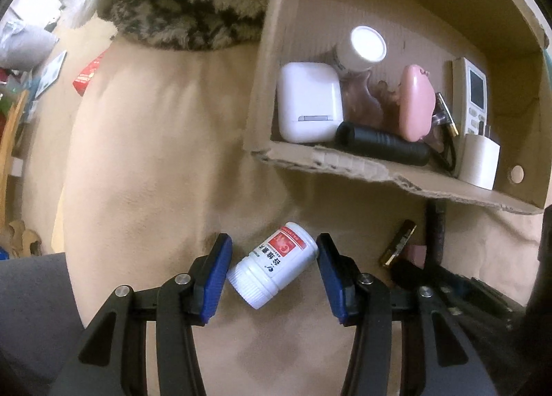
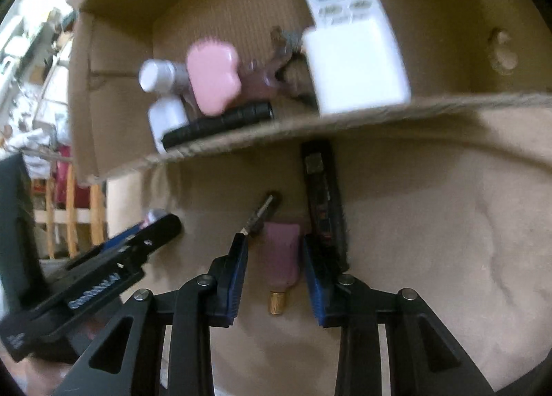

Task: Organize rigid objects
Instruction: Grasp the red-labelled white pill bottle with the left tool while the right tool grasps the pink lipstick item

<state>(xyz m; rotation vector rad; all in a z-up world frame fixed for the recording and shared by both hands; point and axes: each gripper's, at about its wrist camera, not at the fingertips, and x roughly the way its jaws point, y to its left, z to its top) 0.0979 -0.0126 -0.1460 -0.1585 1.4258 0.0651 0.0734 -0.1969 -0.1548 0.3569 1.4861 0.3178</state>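
The cardboard box (image 1: 345,158) already holds much of the sorting: a white earbud case (image 1: 308,102), a white-capped bottle (image 1: 365,46), a pink case (image 1: 417,102), a black cylinder (image 1: 383,144), a remote control (image 1: 471,96) and a white charger (image 1: 479,163).

Four things lie outside on the beige cushion (image 1: 155,154). The left gripper (image 1: 274,271) straddles the white pill bottle (image 1: 272,268); its jaws touch or nearly touch the cap, not clenched. The right gripper (image 2: 276,268) brackets the pink tube (image 2: 281,254), jaws close beside it (contact unclear). A gold-tipped stick (image 2: 262,213) and a black remote (image 2: 322,196) wait near the box wall.
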